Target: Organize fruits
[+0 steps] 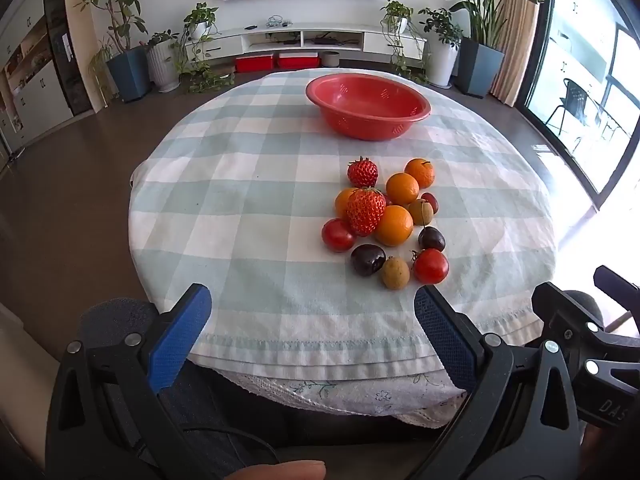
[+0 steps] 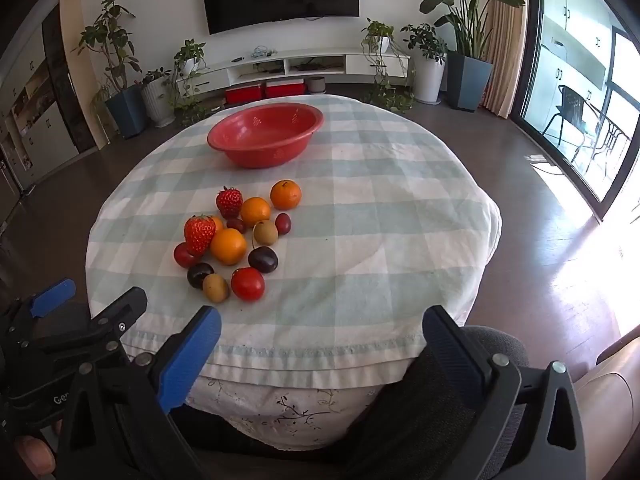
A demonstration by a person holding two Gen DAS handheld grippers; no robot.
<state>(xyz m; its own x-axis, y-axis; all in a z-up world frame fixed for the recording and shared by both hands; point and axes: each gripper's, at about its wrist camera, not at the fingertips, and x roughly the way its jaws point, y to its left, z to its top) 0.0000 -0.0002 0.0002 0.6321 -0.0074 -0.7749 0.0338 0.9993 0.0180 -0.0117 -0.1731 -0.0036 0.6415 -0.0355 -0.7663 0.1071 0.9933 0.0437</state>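
**Both grippers wide at the near edge, fruit heaped on the cloth**

From the left wrist view, the left gripper (image 1: 312,304) hangs over the near edge of the worktop (image 1: 248,208), which is covered in a pale blue-and-white checked cloth. Its jaws are spread wide with nothing between them but cloth. A fingertip (image 1: 280,470) shows at the bottom of that view.

Further right lies the pile of fruit (image 1: 388,220), on the cloth and well clear of both grippers. In it, a large strawberry (image 1: 365,211) leans on the oranges (image 1: 394,225) beside it, a second strawberry (image 1: 362,172) sits behind, and dark cherries (image 1: 368,259), red tomatoes (image 1: 430,266) and a small brown fruit (image 1: 395,273) lie along the near side. Beyond the pile, toward the far edge of the worktop, stands the red colander bowl (image 1: 368,106), apart from the fruit and with nothing visible in it.

The right gripper (image 2: 320,328) also hangs over the near edge, to the right of the pile, jaws spread wide and holding nothing.
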